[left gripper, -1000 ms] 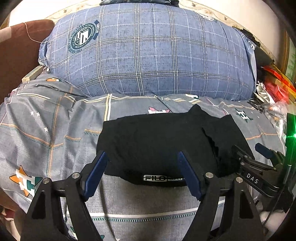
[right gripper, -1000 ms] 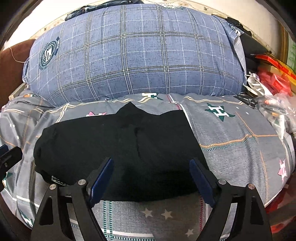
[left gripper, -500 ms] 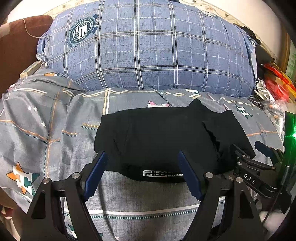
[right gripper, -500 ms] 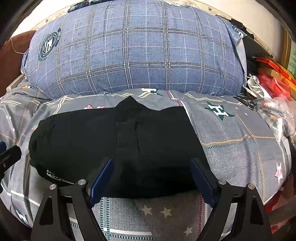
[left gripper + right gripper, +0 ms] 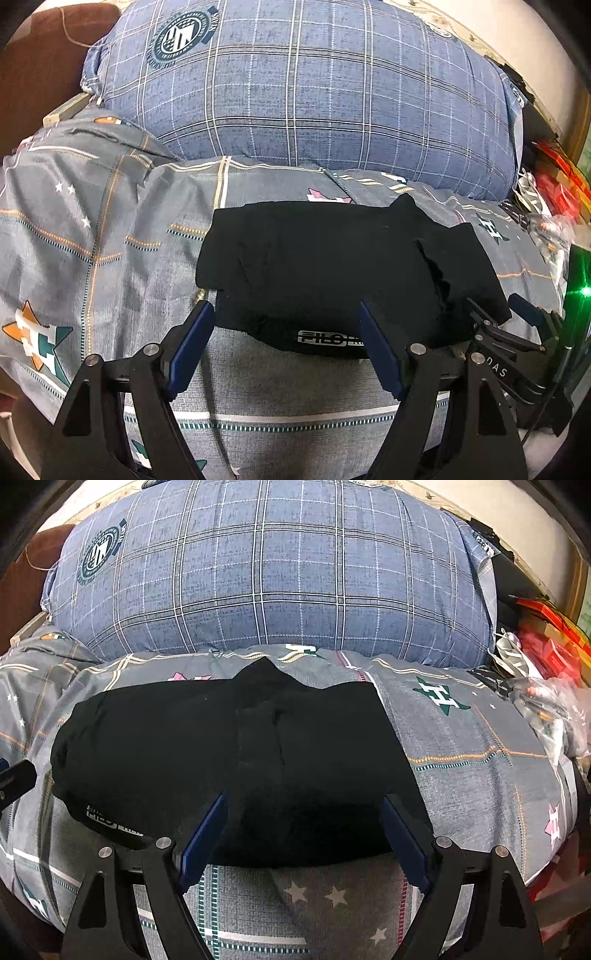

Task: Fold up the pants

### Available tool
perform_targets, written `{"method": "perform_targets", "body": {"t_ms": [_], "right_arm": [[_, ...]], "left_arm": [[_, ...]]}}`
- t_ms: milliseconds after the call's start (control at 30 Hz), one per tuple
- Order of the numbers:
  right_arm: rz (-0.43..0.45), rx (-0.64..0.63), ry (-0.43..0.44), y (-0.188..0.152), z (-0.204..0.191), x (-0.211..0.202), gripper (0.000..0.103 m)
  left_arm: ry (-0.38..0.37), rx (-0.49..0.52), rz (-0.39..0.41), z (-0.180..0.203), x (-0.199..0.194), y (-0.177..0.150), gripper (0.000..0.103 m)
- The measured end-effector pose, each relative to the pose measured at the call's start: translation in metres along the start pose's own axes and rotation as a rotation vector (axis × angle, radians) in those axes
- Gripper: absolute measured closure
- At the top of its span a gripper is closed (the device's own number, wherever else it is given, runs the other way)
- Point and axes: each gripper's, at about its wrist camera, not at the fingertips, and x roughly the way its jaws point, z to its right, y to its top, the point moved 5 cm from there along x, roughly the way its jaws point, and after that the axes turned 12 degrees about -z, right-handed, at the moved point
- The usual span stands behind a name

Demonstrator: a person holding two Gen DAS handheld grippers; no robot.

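Left wrist view: the black pants [image 5: 332, 266] lie folded into a flat, roughly rectangular bundle on a grey bedspread [image 5: 110, 229] printed with stars and thin orange and teal lines. The dark fabric swallows most detail; only faint creases and one ragged folded edge toward the right can be made out. A white logo [image 5: 328, 338] on the band at the near edge is partly covered by a blue pad, so its lettering cannot be fully read. The left gripper [image 5: 284, 325] hangs above the near edge of the pants, its jaws spread wide with nothing between them. Its black frame is cut off at the bottom of the picture. At the right edge, part of the right gripper [image 5: 495, 314] shows against the corner of the pants.

Right wrist view: the right gripper [image 5: 304, 812] also stands wide apart and empty over the near edge of the pants [image 5: 229, 760]. Behind them sits a plump blue plaid pillow [image 5: 266, 579] with a round crest [image 5: 101, 554] near its left end. At the far right, a jumble of red packaging [image 5: 550, 646] and clear plastic is too distorted to identify.
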Motion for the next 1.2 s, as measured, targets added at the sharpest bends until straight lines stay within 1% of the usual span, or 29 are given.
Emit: {"method": "perform_targets", "body": {"t_ms": [233, 433, 500, 567, 600, 633, 733, 800, 867, 933, 1000, 1100, 1200], "right_arm": [[-0.009, -0.028, -0.019, 0.000, -0.009, -0.001, 0.017], [-0.021, -0.061, -0.034, -0.001, -0.020, 0.000, 0.017], [-0.021, -0.075, -0.032, 0.000, -0.025, -0.001, 0.017], [-0.010, -0.092, -0.003, 0.004, -0.032, -0.005, 0.017], [-0.008, -0.103, 0.027, 0.007, -0.036, -0.008, 0.017], [-0.008, -0.119, 0.077, 0.011, -0.042, -0.010, 0.017], [-0.042, -0.177, 0.282, 0.027, -0.066, -0.015, 0.017], [-0.074, -0.213, 0.379, 0.035, -0.084, -0.016, 0.017], [-0.125, -0.263, 0.455, 0.045, -0.111, -0.014, 0.017], [-0.177, -0.312, 0.490, 0.053, -0.140, -0.009, 0.017], [-0.211, -0.342, 0.485, 0.062, -0.163, -0.002, 0.017], [-0.243, -0.395, 0.442, 0.075, -0.202, 0.010, 0.017], [-0.278, -0.429, 0.359, 0.087, -0.235, 0.024, 0.017]], "left_arm": [[-0.020, -0.043, -0.009, -0.016, 0.002, 0.000, 0.024], [-0.028, -0.116, -0.022, -0.042, 0.009, -0.002, 0.024], [-0.025, -0.138, -0.025, -0.052, 0.011, -0.002, 0.024], [-0.027, -0.171, -0.030, -0.065, 0.013, -0.003, 0.024], [-0.030, -0.193, -0.033, -0.072, 0.014, -0.003, 0.024], [-0.034, -0.213, -0.036, -0.079, 0.015, -0.004, 0.024], [-0.047, -0.280, -0.046, -0.102, 0.019, -0.009, 0.024], [-0.056, -0.319, -0.053, -0.116, 0.022, -0.014, 0.024], [-0.059, -0.345, -0.055, -0.127, 0.023, -0.018, 0.024], [-0.059, -0.373, -0.051, -0.139, 0.023, -0.024, 0.024], [-0.063, -0.397, -0.045, -0.149, 0.023, -0.028, 0.024], [-0.057, -0.432, -0.026, -0.165, 0.019, -0.033, 0.024], [-0.060, -0.446, -0.007, -0.175, 0.016, -0.036, 0.024]]}}
